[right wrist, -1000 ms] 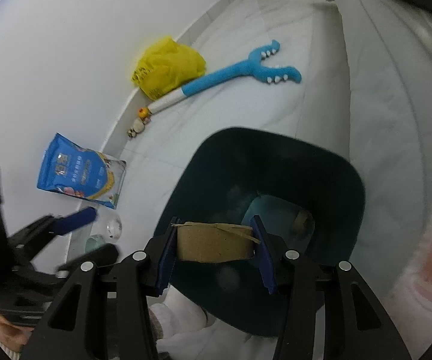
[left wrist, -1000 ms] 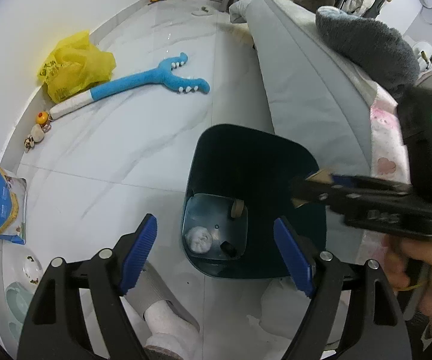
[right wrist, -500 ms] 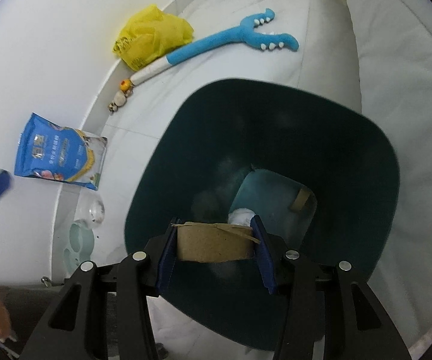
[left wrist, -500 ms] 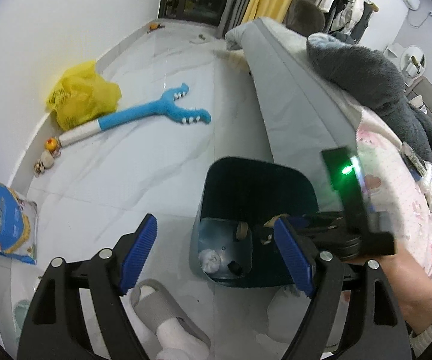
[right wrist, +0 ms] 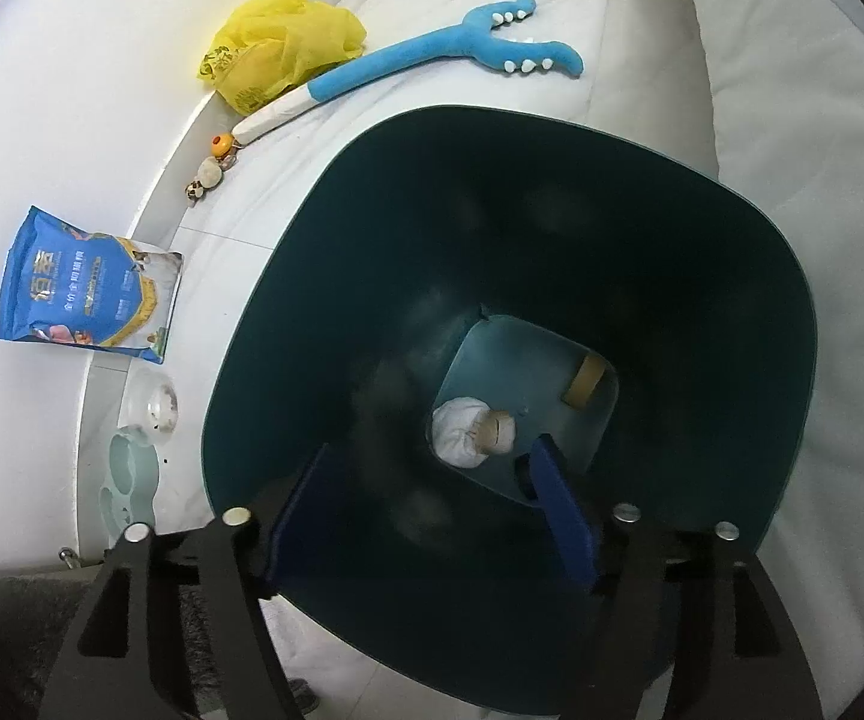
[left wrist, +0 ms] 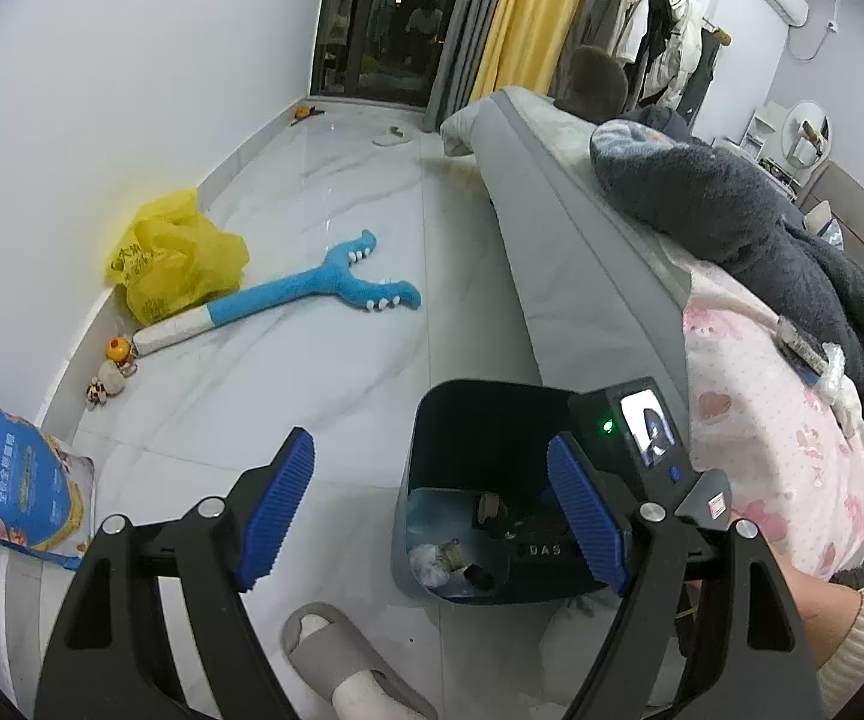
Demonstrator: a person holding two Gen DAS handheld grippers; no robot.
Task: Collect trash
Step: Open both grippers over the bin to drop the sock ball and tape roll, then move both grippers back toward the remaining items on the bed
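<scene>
A dark teal trash bin (right wrist: 762,312) stands on the floor beside the bed; it also shows in the left wrist view (left wrist: 432,420). My right gripper (right wrist: 432,498) is open and empty, its blue fingers inside the bin's mouth. At the bottom lie a crumpled white tissue (right wrist: 456,432), a cardboard roll (right wrist: 495,432) on it, and a second cardboard roll (right wrist: 585,381). My left gripper (left wrist: 426,510) is open and empty, held above the floor to the left of the bin. The right gripper's body (left wrist: 648,438) hangs over the bin.
A yellow plastic bag (left wrist: 174,258), a blue plush toy (left wrist: 312,294) and small toys (left wrist: 111,366) lie by the left wall. A blue pet-food bag (left wrist: 6,480) leans there too. The bed (left wrist: 732,330) runs along the right. My slippered foot (left wrist: 342,654) is near the bin.
My right gripper has opened and let go of the cardboard roll, which now lies on the tissue at the bin's bottom. My left gripper has risen and drawn back.
</scene>
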